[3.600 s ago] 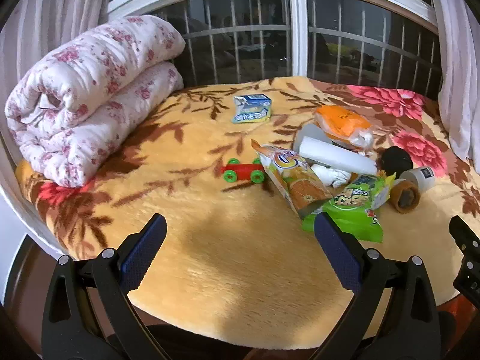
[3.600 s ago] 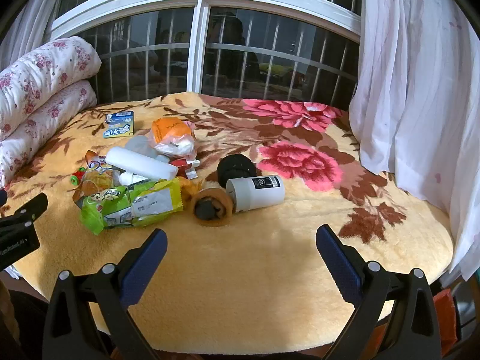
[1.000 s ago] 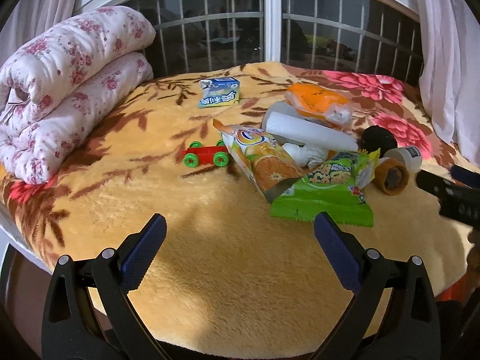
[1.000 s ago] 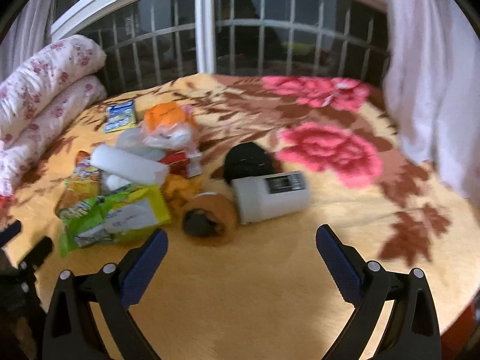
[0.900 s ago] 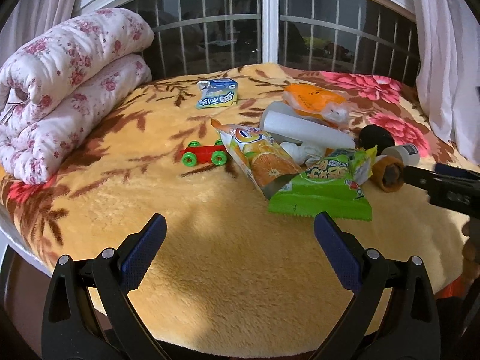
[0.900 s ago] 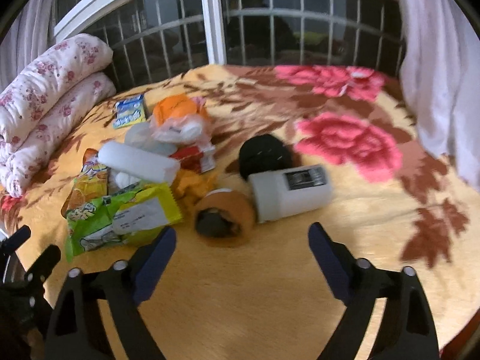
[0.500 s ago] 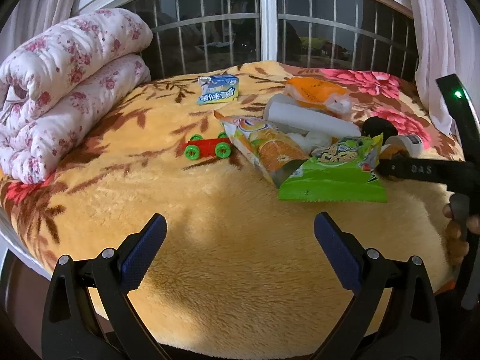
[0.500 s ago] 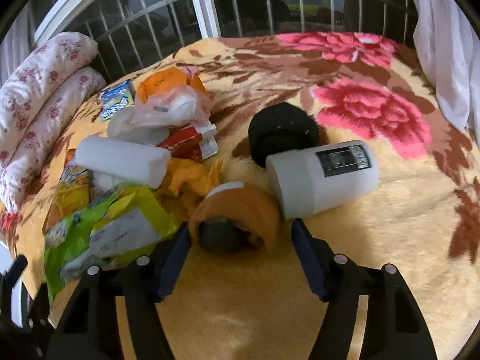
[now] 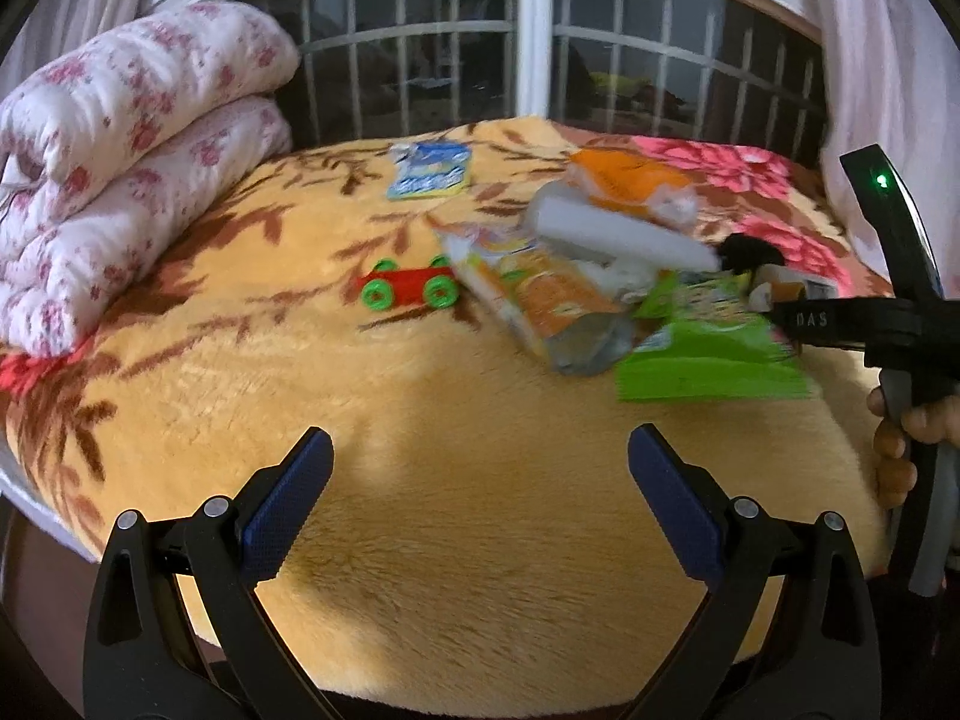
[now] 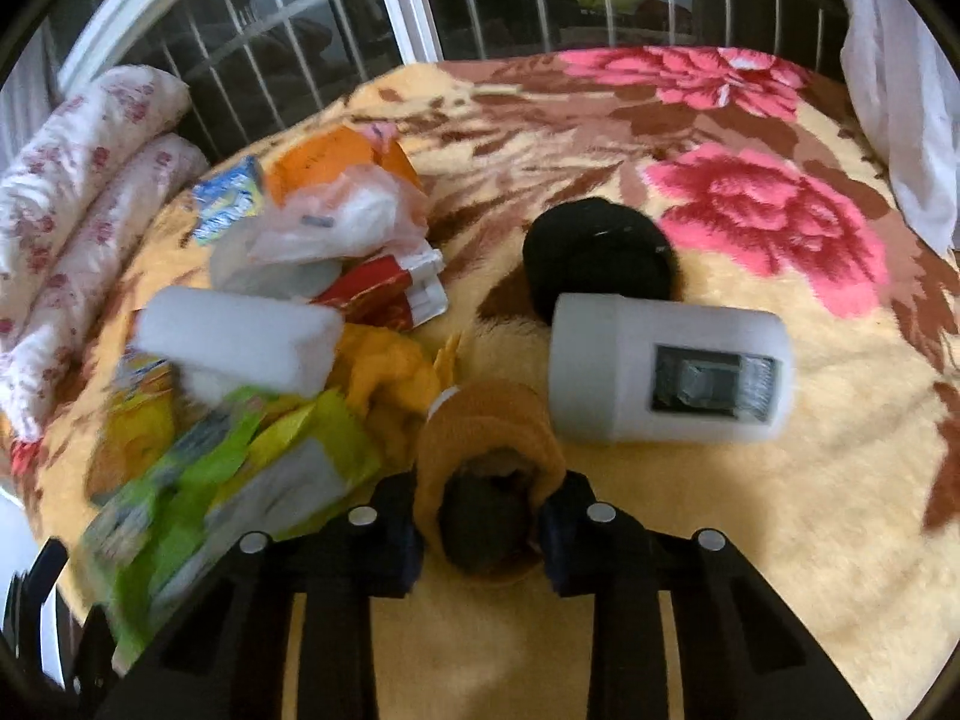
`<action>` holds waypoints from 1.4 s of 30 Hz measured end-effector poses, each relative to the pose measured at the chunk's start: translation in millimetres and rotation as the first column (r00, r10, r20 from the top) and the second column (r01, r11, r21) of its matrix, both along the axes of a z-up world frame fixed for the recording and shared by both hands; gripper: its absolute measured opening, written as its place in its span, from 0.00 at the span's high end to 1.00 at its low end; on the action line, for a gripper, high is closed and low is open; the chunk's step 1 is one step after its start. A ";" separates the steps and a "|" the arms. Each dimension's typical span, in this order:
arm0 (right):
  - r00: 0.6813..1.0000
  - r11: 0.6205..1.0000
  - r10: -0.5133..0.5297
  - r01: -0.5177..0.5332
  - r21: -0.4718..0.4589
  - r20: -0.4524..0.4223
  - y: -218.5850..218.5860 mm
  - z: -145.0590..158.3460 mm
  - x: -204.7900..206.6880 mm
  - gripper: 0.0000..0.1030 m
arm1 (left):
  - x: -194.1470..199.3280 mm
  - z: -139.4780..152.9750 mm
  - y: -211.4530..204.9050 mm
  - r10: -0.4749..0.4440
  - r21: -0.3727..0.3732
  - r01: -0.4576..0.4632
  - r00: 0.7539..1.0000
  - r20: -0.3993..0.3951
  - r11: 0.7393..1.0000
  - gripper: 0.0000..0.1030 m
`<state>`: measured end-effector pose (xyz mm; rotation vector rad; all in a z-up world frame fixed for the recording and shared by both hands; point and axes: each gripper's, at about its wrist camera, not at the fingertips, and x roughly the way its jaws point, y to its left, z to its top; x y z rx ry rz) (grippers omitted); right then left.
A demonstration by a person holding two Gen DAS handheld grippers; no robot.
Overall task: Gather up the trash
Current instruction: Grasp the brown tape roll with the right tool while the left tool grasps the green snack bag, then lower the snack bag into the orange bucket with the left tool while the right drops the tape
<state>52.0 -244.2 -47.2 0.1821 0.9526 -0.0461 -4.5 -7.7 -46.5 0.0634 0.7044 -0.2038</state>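
Observation:
A pile of trash lies on the yellow flowered blanket (image 9: 480, 510): a green snack bag (image 10: 240, 474), an orange snack bag (image 9: 540, 306), a white foam roll (image 10: 240, 339), a clear plastic bag over something orange (image 10: 336, 210) and a red wrapper (image 10: 378, 294). My right gripper (image 10: 480, 531) is shut on a rolled orange-brown sock (image 10: 489, 468) at the pile's right edge, with its jaws pressed on both sides of the sock. My left gripper (image 9: 480, 492) is open and empty above the bare blanket in front of the pile. The right gripper's body (image 9: 864, 324) shows at the right of the left wrist view.
A white cylinder with a label (image 10: 666, 369) and a black rolled thing (image 10: 600, 255) lie just right of the sock. A red toy car with green wheels (image 9: 408, 288) and a blue packet (image 9: 429, 177) lie further left. A folded floral quilt (image 9: 120, 180) is at the left, window bars behind.
My right gripper has moved forward and down to the orange-brown sock and closed on it. The left gripper has stayed open and shifted slightly.

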 end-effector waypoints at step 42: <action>0.980 0.999 -0.021 0.014 0.040 0.196 -39.5 43.8 -141.0 0.71 | 18.5 64.8 -45.9 -0.366 -0.205 0.346 0.928 -0.067 0.916 0.73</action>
